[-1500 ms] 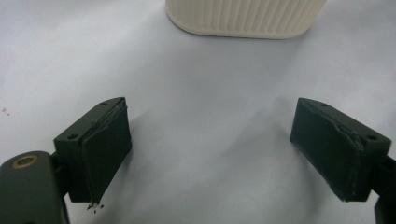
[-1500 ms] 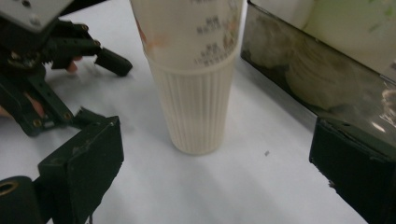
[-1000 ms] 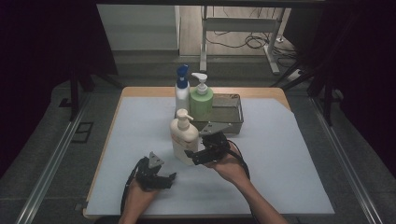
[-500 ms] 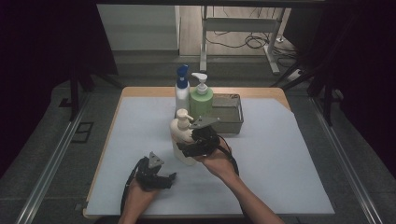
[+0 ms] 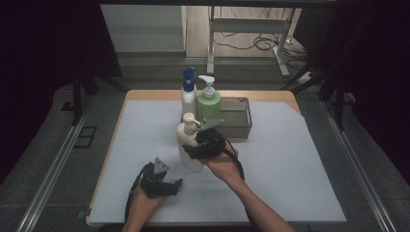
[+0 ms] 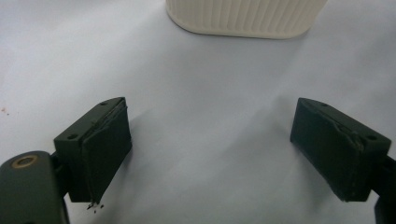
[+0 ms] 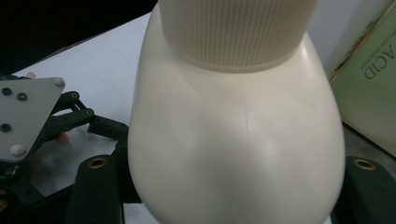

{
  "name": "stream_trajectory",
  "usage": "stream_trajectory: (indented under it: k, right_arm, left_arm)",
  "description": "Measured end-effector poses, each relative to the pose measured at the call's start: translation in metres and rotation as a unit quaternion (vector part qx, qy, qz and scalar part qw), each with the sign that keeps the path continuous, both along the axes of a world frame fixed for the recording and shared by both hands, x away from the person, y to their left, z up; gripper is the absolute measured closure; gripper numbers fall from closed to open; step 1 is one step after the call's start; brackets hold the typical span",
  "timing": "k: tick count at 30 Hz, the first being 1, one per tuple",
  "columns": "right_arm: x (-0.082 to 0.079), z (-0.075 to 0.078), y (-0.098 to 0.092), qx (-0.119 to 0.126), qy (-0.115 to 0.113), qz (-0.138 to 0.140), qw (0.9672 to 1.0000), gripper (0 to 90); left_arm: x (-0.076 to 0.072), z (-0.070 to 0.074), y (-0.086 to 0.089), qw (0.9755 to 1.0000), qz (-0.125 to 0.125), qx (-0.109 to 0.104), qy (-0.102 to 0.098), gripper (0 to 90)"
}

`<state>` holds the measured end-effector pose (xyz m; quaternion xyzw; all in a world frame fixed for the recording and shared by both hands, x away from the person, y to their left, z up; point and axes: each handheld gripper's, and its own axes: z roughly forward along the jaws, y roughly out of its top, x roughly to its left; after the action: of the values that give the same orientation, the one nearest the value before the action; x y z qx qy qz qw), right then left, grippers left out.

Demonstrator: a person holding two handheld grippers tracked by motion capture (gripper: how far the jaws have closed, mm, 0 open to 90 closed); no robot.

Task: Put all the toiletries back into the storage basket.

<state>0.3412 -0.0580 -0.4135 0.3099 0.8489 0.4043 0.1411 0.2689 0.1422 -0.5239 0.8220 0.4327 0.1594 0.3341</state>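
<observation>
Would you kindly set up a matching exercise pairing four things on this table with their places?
Things:
1. cream pump bottle
2. green pump bottle
3. blue-capped bottle
4. left gripper

Places:
A. standing in the metal tray
B. resting on the white mat, jaws wide apart, nothing between them
C. between the jaws of the right gripper
D. at the far edge, left of the green bottle

Pairs: 1-C, 2-A, 3-D, 4-B
</observation>
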Motion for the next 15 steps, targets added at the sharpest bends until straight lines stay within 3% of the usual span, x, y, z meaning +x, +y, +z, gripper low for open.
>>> stream_trajectory:
  k: [10,15]
  right_arm:
    - [-0.004,0.009,-0.006,-0.024,0.007,0.017,0.9995,36.7]
    - [-0.007,0.014,-0.015,-0.022,0.010,0.018,0.9995,36.8]
  left_arm:
    - [0.000,0.000,0.000,1.0000,0.002,-0.001,0.000,12.0]
    - [0.000,0.000,0.000,1.0000,0.001,-0.002,0.000,12.0]
